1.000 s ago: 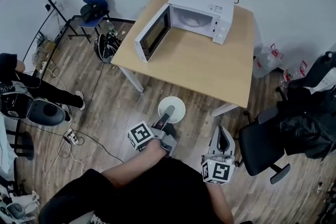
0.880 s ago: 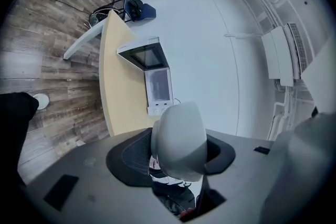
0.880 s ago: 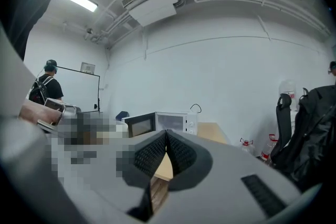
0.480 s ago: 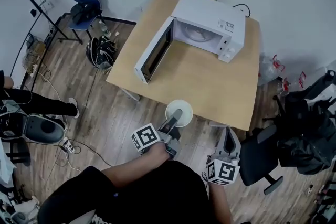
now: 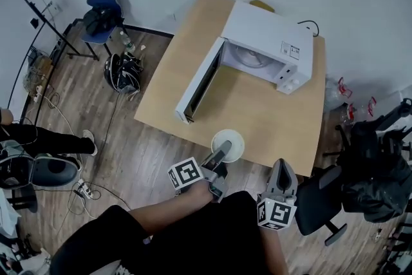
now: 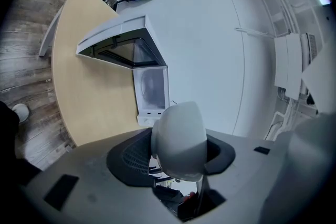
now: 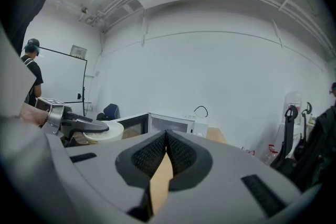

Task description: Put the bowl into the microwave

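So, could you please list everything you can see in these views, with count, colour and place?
table: one, light wood, centre of the room
microwave: one, white, door open, on the table's far side
bowl: one, white, above the table's near edge
chair: one, blue, far left by the wall
office chair: one, black, right of the table
bag: one, black, floor left of the table
left hand-held gripper: one, grey, shut on the bowl
right hand-held gripper: one, grey, shut, empty
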A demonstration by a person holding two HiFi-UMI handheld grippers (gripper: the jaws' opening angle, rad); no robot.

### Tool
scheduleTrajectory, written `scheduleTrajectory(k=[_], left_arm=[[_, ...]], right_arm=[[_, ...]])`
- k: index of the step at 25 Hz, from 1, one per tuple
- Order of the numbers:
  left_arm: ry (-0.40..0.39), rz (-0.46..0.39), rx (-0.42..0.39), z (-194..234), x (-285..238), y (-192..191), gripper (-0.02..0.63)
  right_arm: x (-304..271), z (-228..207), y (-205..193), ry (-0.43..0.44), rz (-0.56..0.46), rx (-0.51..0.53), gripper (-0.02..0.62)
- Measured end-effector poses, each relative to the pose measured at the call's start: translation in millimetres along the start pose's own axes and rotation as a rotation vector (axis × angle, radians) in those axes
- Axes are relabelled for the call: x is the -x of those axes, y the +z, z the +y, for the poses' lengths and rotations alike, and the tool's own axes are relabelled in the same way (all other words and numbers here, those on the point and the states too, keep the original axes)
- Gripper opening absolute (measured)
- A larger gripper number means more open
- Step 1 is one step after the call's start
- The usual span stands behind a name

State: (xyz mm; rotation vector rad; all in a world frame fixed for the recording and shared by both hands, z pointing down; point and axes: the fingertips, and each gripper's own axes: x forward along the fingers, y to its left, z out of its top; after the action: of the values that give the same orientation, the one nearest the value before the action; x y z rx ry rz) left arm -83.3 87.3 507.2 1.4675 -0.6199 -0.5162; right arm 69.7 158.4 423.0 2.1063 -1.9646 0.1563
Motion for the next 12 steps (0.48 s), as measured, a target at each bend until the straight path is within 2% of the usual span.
scheduleTrajectory(k=[6,12], left_arm=[[0.011,-0.010,0.010,6.9,-17.4,12.2,0.210],[0.000,-0.041,0.054,5.8,-50.2,24.3,0.212]], right_arm=[[-20.1,-5.3,2.1,-0.009,0.007,-0.021,0.060],[-51.2,-8.8,2.1,0.034,-0.001,-0.051,0.060]])
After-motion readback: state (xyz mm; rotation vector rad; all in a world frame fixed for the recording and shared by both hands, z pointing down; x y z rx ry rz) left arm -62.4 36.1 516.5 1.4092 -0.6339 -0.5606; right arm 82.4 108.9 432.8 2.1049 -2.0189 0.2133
